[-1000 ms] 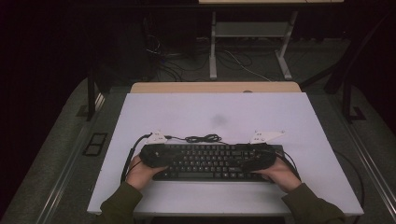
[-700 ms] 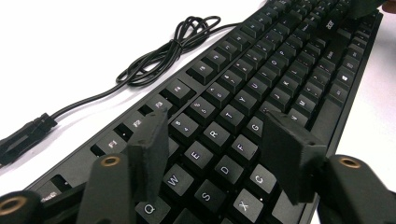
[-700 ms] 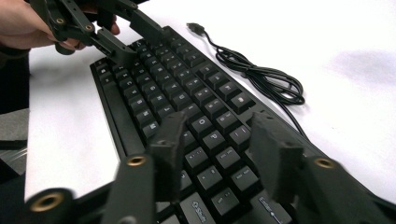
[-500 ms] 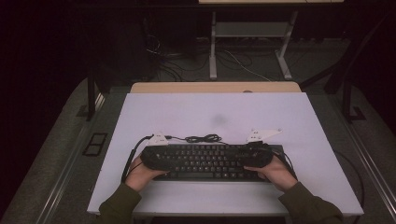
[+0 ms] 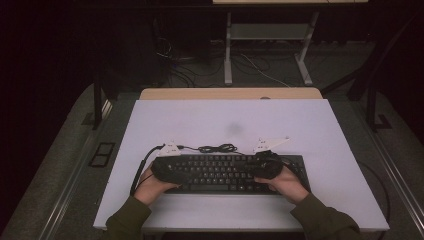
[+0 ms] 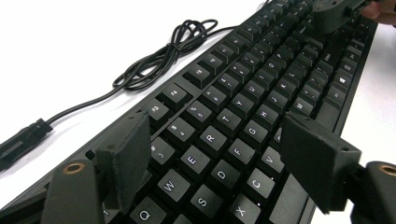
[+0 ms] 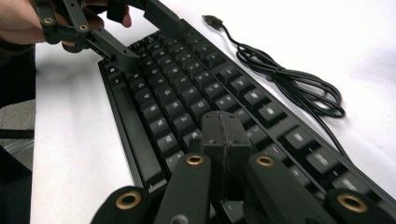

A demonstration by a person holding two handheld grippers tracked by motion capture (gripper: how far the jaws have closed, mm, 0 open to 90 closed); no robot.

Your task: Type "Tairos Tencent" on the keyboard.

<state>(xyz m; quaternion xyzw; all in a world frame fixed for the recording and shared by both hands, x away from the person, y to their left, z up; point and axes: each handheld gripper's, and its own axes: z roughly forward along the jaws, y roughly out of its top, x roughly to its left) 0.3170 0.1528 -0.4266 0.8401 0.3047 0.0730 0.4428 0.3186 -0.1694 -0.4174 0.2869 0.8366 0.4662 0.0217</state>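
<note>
One white surface (image 5: 200, 120) takes up most of the high view, and the black keyboard (image 5: 227, 172) sits flat on it near the person's edge, long side running left to right. Its cable (image 5: 216, 148) lies in a loose tangle on the surface just behind it, plug end off to the left. Left hand-held gripper (image 6: 212, 161) hangs over the left end of the keys, jaws have just been opening and now stand wide apart with nothing pinched between them, just keys showing in the gap. Right hand-held gripper (image 7: 223, 135) is over the right half, jaws have just been closing and are now pressed together pad to pad, holding nothing
</note>
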